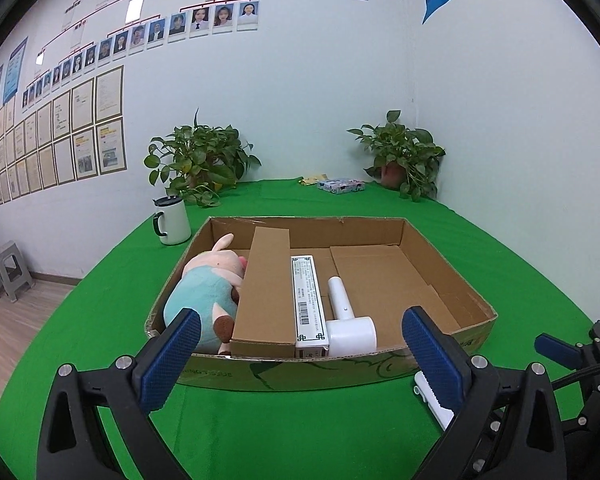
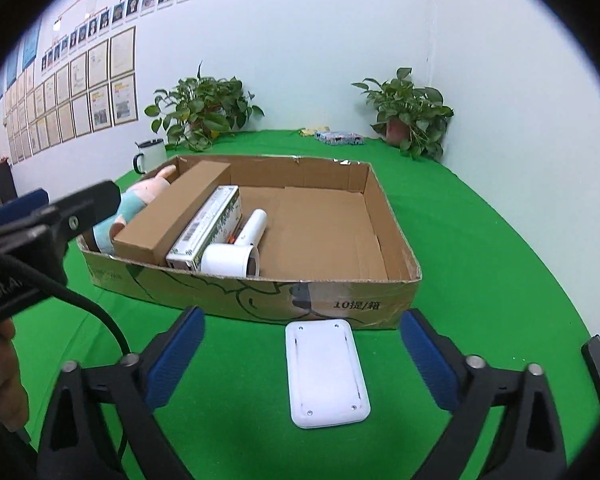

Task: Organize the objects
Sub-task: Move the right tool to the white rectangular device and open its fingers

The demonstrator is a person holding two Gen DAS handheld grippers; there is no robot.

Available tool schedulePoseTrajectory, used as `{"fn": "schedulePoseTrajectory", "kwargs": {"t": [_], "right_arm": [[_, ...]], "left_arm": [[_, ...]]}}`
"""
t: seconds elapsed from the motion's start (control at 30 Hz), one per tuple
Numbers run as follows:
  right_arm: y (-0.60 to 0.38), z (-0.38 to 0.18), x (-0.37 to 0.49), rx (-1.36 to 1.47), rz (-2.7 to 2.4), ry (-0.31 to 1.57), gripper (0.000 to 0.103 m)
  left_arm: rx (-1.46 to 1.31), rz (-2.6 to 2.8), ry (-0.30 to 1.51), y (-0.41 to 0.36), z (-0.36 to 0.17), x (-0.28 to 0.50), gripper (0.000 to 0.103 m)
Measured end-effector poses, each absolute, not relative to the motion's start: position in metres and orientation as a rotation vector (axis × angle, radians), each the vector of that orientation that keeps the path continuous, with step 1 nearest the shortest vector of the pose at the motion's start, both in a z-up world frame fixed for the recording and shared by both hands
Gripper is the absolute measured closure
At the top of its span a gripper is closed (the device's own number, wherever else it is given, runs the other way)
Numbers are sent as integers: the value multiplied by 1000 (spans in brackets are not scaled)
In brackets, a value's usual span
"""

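Green cloth (image 2: pixel 480 280): white pad (image 2: pixel 326 374) lies btwn wide-open right tongs (image 2: pixel 302 360); left tongs (image 1: pixel 302 354) open too.

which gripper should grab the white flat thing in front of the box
Right. The white pad lies on the cloth centred between the open right gripper jaws, just short of the box. The left gripper faces the box, with the pad off by its right finger.
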State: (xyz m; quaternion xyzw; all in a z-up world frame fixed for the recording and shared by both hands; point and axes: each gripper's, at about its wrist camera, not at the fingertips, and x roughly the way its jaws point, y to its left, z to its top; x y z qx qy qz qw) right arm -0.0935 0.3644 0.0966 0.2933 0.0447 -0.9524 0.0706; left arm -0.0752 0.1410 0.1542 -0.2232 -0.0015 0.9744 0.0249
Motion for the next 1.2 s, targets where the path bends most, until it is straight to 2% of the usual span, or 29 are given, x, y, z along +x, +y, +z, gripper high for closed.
{"fn": "schedulePoseTrajectory", "kwargs": {"t": [0.33,0.6,0.77,0.8,0.87,0.93,0.97,1.1,1.2], "right_arm": [[359,90,-92,876,-2819,135,1],[404,43,-105,1068,-2677,53,1],[413,11,-120,1234,-2546,3,1],[410,5,-123,1256,-2523,-1,2],[402,-1,-126,1281,-2509,25,12],[394,-3,-126,1282,-2531,88,34],[390,-3,-125,1293,-2546,134,37],[387,-1,-108,1330,-2539,119,37],[386,2,-70,1355,-2489,23,35]], "left_arm": [[-728,3014,5,133,143,-82,1],[-1020,2826,-60,109,73,-101,2],[-1144,2731,-177,98,39,-115,7],[-1145,2717,-183,99,37,-117,9],[-1150,2685,-213,101,34,-120,9],[-1160,2640,-262,103,31,-124,14],[-1168,2624,-276,103,32,-124,15],[-1208,2493,-362,106,28,-124,28],[-1282,2301,-455,114,18,-116,28]]}}
